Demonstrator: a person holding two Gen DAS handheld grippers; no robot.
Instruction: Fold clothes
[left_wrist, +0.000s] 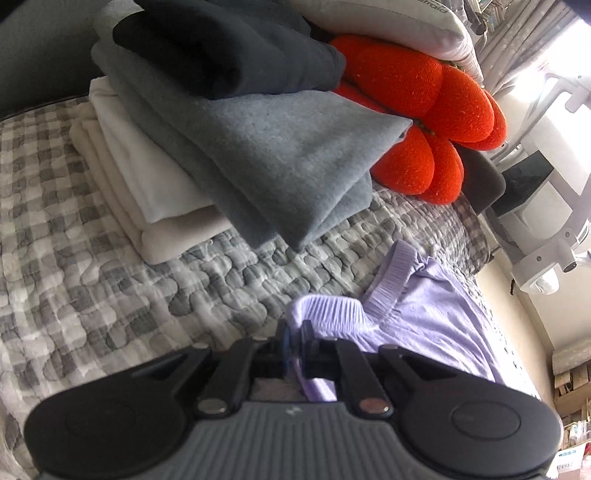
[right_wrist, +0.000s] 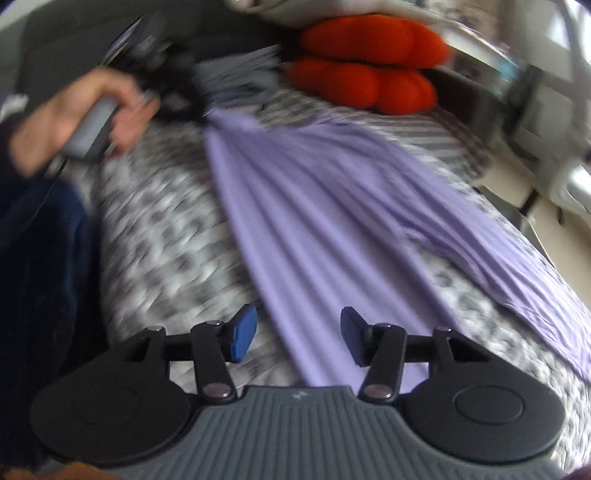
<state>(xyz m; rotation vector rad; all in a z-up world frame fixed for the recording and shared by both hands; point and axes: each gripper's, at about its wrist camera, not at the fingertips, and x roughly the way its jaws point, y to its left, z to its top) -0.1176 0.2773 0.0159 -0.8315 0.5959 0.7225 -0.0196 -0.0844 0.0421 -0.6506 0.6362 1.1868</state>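
Observation:
A pair of lilac trousers (right_wrist: 314, 206) lies stretched along the checked quilt (right_wrist: 159, 229). In the left wrist view my left gripper (left_wrist: 295, 341) is shut on the ribbed waistband (left_wrist: 332, 314) of the lilac trousers (left_wrist: 436, 317). From the right wrist camera I see that same gripper (right_wrist: 195, 110) in a person's hand (right_wrist: 74, 118), pinching the far end of the cloth. My right gripper (right_wrist: 299, 334) stands open over the near end, blue pads (right_wrist: 243, 332) apart, with the lilac cloth passing under the gap and neither pad pressing on it.
A stack of folded clothes (left_wrist: 236, 122), grey and dark over cream, sits on the quilt (left_wrist: 92, 280). An orange knitted cushion (left_wrist: 424, 122) and a white pillow (left_wrist: 388, 26) lie behind it. White equipment (left_wrist: 546, 206) stands beside the bed. A dark sleeve (right_wrist: 40, 266) fills the left.

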